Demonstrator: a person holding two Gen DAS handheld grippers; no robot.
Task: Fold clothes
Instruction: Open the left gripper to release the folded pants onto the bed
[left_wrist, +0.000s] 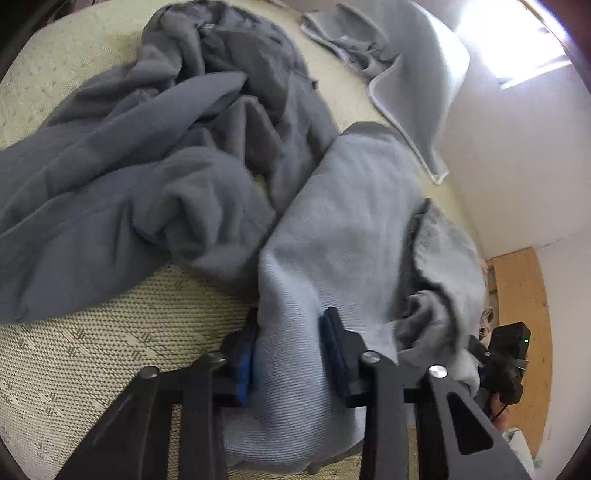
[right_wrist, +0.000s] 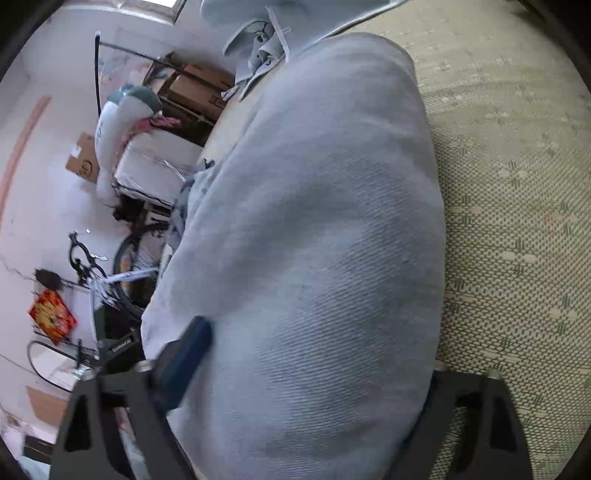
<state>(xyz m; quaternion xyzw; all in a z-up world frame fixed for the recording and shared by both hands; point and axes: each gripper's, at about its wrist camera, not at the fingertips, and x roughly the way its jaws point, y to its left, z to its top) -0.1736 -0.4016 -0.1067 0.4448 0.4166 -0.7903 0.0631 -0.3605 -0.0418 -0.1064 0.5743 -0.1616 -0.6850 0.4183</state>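
A light grey garment (left_wrist: 343, 221) lies stretched across the woven mat (left_wrist: 110, 339). My left gripper (left_wrist: 290, 343) is shut on its near end, with cloth bunched between the blue pads. The same light grey garment (right_wrist: 314, 240) fills the right wrist view, draped over my right gripper (right_wrist: 306, 369), which grips a thick fold of it; only the left finger (right_wrist: 184, 354) shows, the right one is under cloth. The right gripper's black body (left_wrist: 506, 365) shows at the left view's right edge.
A crumpled dark grey garment (left_wrist: 166, 155) lies to the left on the mat. A pale grey garment (left_wrist: 402, 66) lies at the back, also in the right wrist view (right_wrist: 266, 40). Beyond the mat's edge are a bicycle (right_wrist: 122, 269), cardboard boxes (right_wrist: 199, 88) and a white wall (left_wrist: 517, 166).
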